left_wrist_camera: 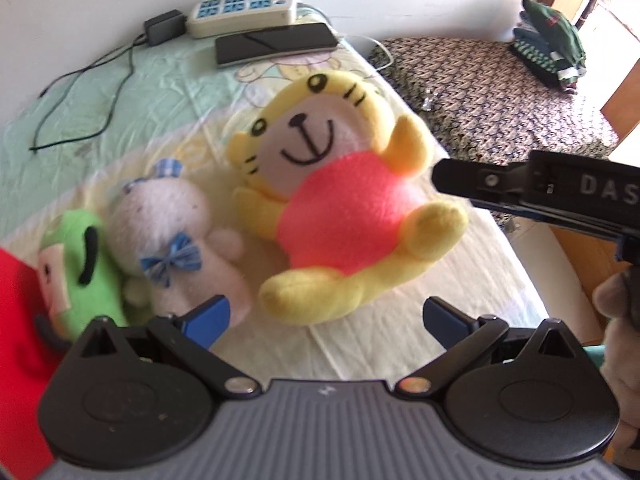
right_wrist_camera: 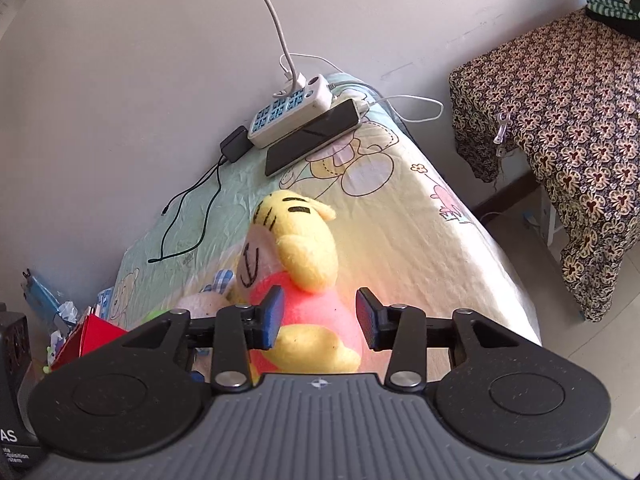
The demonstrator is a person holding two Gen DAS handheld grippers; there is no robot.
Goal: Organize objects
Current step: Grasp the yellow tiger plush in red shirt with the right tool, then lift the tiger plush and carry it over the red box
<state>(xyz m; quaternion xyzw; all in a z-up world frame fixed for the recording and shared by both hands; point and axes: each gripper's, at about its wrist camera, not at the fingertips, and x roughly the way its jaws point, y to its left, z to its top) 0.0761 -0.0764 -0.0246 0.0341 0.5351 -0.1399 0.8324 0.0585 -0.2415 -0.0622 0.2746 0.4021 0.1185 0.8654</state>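
A yellow tiger plush [left_wrist_camera: 340,208] in a pink shirt lies on its back on the cartoon bed sheet [left_wrist_camera: 120,92]. Left of it are a white bunny plush [left_wrist_camera: 176,216] with a blue bow and a green plush [left_wrist_camera: 86,264]. My left gripper [left_wrist_camera: 328,320] hangs open just above the tiger's feet, holding nothing. In the right wrist view my right gripper [right_wrist_camera: 320,316] straddles the tiger plush [right_wrist_camera: 304,256] at its pink belly. Its jaws are open; the left pad brushes the fabric and the right pad stands just off it. One of its black fingers [left_wrist_camera: 480,184] reaches in from the right.
A power strip [left_wrist_camera: 240,12], a dark phone [left_wrist_camera: 276,42] and a black adapter [left_wrist_camera: 164,26] with its cable lie at the bed's far end. A red object [left_wrist_camera: 16,320] sits far left. Past the bed's right edge stands a patterned-cloth table [left_wrist_camera: 500,92] with folded clothes [left_wrist_camera: 548,40].
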